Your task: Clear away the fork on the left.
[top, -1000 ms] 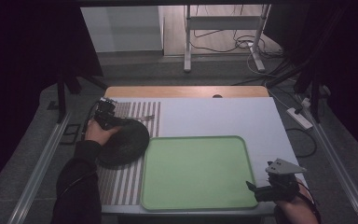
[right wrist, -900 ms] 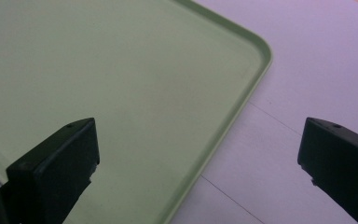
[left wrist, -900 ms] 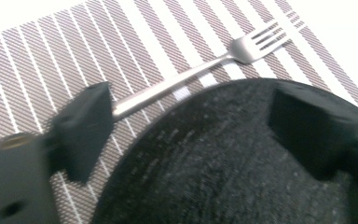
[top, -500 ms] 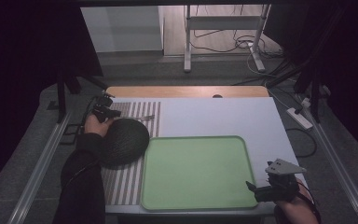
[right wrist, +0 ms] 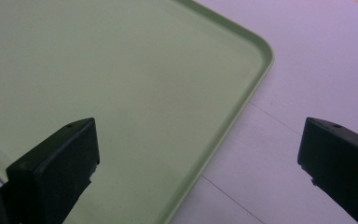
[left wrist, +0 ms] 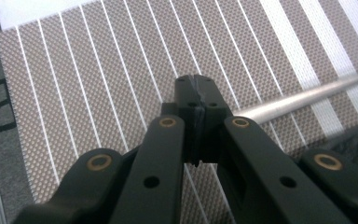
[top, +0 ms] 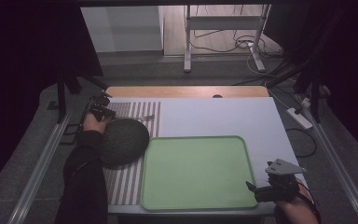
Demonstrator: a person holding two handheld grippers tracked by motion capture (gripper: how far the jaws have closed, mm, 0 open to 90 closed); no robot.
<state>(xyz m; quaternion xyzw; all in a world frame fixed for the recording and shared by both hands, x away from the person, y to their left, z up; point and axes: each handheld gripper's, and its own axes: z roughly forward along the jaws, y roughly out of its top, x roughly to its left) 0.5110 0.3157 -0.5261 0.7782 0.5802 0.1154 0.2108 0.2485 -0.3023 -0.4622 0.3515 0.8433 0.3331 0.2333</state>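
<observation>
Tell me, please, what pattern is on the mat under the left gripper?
The mat is brown woven with white stripes, clearest in the left gripper view.

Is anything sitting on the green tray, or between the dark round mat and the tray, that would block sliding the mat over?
Nothing visible does. The tray is bare, and the mat lies at its left edge on the striped placemat. A thin metal rod lies behind the mat, off that path.

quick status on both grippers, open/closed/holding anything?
Left gripper: jaws shut, nothing between them, above the striped mat.
Right gripper: jaws wide open, empty, at the green tray corner.
</observation>
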